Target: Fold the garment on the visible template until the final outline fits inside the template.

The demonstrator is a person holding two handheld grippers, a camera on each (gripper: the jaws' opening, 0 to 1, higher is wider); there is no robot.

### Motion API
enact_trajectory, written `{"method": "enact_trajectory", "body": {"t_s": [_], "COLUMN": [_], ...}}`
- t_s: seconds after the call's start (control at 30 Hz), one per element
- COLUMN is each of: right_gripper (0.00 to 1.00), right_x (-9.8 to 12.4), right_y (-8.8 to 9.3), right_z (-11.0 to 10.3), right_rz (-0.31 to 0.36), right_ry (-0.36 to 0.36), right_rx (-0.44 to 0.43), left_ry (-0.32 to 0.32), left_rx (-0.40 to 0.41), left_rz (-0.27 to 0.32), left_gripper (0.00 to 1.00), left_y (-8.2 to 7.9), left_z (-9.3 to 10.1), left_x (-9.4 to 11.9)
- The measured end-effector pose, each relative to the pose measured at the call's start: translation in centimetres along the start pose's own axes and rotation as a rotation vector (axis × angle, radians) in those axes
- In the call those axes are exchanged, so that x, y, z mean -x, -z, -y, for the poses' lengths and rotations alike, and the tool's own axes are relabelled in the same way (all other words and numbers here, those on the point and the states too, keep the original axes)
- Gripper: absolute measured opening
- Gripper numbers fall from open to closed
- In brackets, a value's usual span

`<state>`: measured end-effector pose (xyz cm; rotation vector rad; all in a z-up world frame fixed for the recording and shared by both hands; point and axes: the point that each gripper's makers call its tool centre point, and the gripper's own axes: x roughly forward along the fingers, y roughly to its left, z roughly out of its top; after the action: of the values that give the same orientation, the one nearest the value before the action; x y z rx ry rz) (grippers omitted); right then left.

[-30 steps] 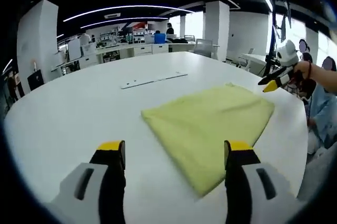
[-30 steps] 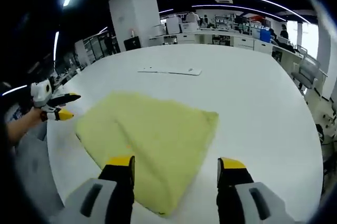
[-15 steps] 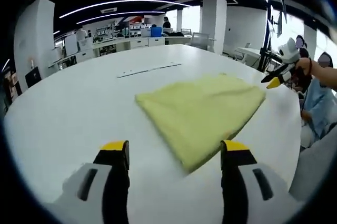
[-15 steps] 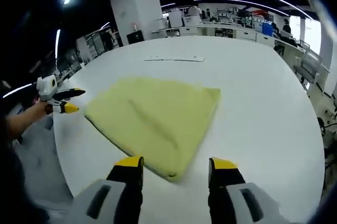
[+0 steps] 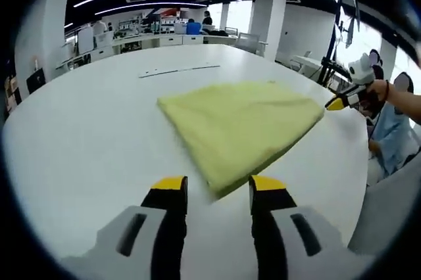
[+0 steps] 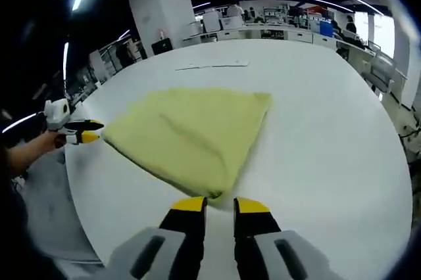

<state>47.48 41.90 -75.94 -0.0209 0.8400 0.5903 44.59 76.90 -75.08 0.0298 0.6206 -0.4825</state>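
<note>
Table: a large white table (image 5: 72, 135) with a rounded edge and a smooth, plain top, also seen in the right gripper view (image 6: 329, 135).
Cloth: a folded yellow garment (image 5: 240, 122) lies flat on the top, near the table's edge (image 6: 191, 132).
Strip: a thin pale strip (image 5: 177, 70) lies flat farther back, well apart from the garment (image 6: 212, 65).

Both views look low across the white table (image 5: 79, 129) from opposite corners of the yellow cloth (image 5: 237, 122), close to its near tips (each catching the other gripper at the far side).
</note>
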Motion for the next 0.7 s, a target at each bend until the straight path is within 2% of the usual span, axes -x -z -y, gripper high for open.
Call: {"method": "enact_trajectory", "body": {"t_s": [0.13,0.27,0.33,0.4,0.7], "right_gripper": [0.08,0.0,0.0,0.0,0.0], "right_x": [-0.5,-1.0,-1.2,-1.2,-1.1], "right_y": [0.3,0.6,0.6,0.6,0.4], "right_z": [-0.2,0.1,0.0,-0.1,-0.1], "right_rz": [0.012,0.014,0.014,0.019,0.009], "right_ry": [-0.015,-0.011,-0.015,-0.018,-0.02], "right_rx": [-0.028,-0.037,-0.043,-0.047,0.001], "left_ry": [0.004,-0.004,-0.005,-0.004,-0.019], "left_rx": [-0.018,-0.015,-0.031,-0.029,-0.03], "left_rz": [-0.007,0.0,-0.009,-0.007,-0.025], "left_gripper": [0.31,0.24,0.2,0.2,0.1], "left_y": [0.2,0.2,0.3,0.3,0.5], "left_z": [0.3,0.4,0.7,0.7,0.2], "left_x": [-0.2,-0.4,-0.5,-0.5,-0.3]}}
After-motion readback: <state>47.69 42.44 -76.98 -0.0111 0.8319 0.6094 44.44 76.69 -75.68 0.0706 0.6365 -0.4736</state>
